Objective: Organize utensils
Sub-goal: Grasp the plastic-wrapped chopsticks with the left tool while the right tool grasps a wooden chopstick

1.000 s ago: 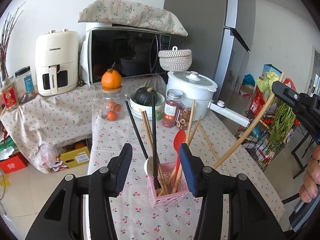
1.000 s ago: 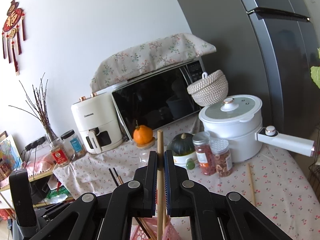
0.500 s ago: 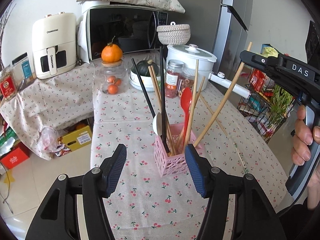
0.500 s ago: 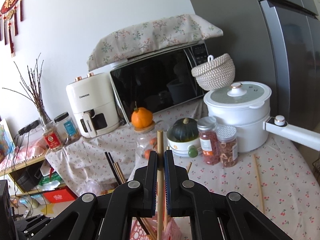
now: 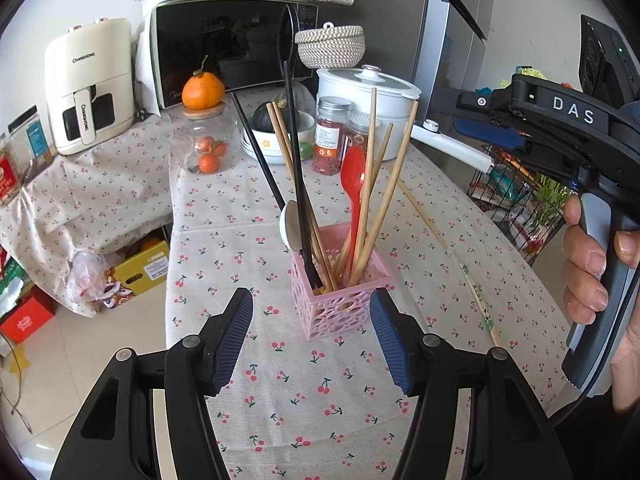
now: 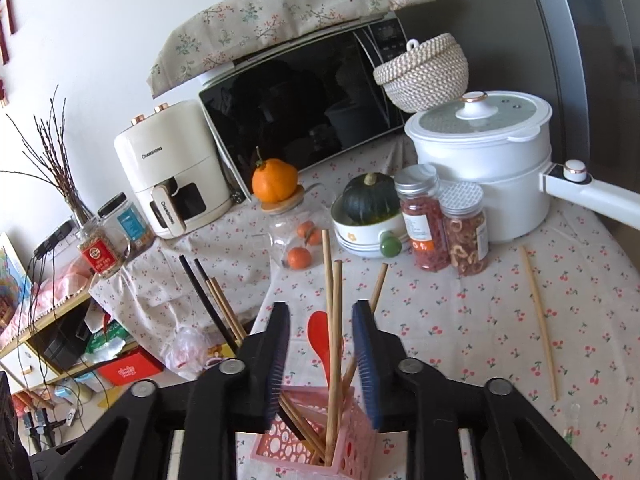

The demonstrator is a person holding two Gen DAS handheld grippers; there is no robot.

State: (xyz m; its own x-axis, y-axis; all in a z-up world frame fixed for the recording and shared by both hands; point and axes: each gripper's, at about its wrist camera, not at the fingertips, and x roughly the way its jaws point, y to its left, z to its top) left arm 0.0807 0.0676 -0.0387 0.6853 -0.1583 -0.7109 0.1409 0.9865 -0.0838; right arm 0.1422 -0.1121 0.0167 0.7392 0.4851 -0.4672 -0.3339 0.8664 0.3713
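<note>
A pink perforated holder (image 5: 340, 304) stands on the cherry-print tablecloth (image 5: 320, 392). It holds several wooden chopsticks, two black ones, a red spoon (image 5: 354, 176) and a white spoon (image 5: 290, 226). My left gripper (image 5: 310, 298) is open just in front of the holder, nothing between its pads. My right gripper (image 6: 322, 312) hangs over the holder (image 6: 316, 444) with its jaws opening. A wooden chopstick (image 6: 330, 320) stands free between them, its lower end in the holder. The left wrist view shows the right gripper (image 5: 448, 110) at the right, held by a hand (image 5: 592, 264).
Two loose chopsticks lie on the table right of the holder: a plain one (image 5: 416, 208) (image 6: 538, 320) and a patterned one (image 5: 478, 300). Behind are two jars (image 5: 334, 136), a bowl with a squash (image 6: 368, 216), a white pot (image 6: 484, 168), a microwave (image 5: 232, 48). The table's left edge drops to the floor.
My right gripper has parted its jaws and let go of the wooden chopstick, which now stands in the holder. Both grippers have sunk and tipped downward. The left jaws stand a little wider.
</note>
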